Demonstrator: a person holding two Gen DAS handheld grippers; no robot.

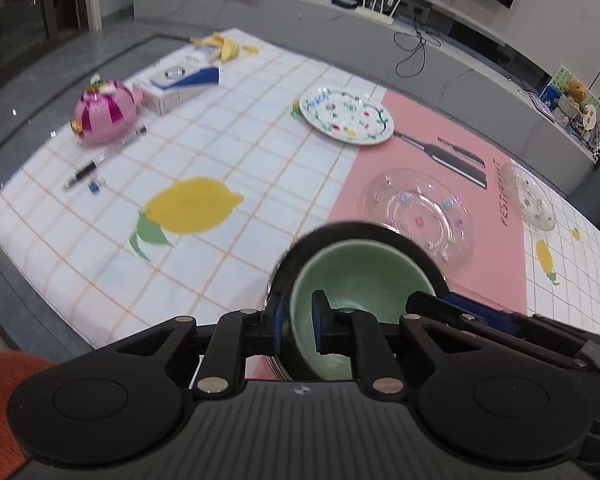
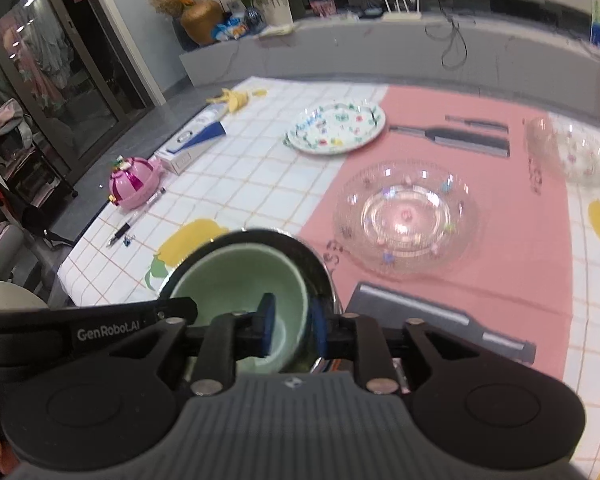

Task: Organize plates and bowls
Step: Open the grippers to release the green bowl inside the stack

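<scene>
With the left claw (image 1: pixel 298 326) pinching the green bowl's (image 1: pixel 352 276) near rim inside the dark bowl (image 1: pixel 300 252), and the right claw (image 2: pixel 292 328) seemingly slack astride it, the bowl could tip.

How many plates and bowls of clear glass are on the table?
2: a wide glass dish on the pink mat, and a smaller glass bowl at the mat's far right edge. Others may be hidden.

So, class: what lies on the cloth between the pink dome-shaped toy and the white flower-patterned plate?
Only bare checked tablecloth separates the pink dome-shaped toy from the white flower-patterned plate; both wrist views show it.
</scene>
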